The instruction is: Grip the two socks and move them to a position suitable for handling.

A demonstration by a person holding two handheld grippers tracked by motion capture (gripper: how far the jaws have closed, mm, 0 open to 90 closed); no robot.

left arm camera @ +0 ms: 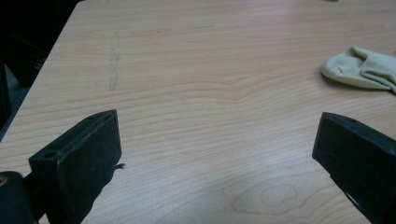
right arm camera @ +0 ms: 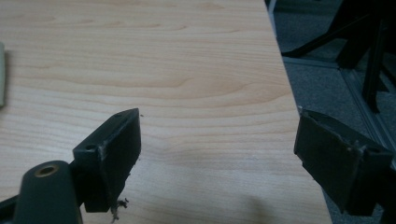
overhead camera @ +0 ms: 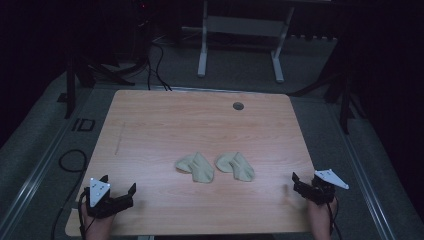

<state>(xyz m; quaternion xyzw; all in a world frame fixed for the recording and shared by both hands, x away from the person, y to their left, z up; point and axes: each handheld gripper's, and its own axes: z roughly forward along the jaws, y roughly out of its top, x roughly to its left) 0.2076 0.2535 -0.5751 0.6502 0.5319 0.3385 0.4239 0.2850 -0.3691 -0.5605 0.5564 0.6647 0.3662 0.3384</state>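
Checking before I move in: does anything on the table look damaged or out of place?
Mostly fine. The two socks lie loosely side by side mid-table, untouched. The right gripper's fingers look worn, with frayed fibres at the pad edge. The table bears a faint scuff.

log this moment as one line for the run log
left gripper: jaws open, empty | right gripper: jaws open, empty | two socks: mid-table, untouched

left sock (left arm camera: pixel 362 70) cut by left gripper view's right edge, right gripper view clips sock sliver (right arm camera: pixel 2 74)

"ID" marking (overhead camera: pixel 83 124) on floor left of table (overhead camera: pixel 150 115)
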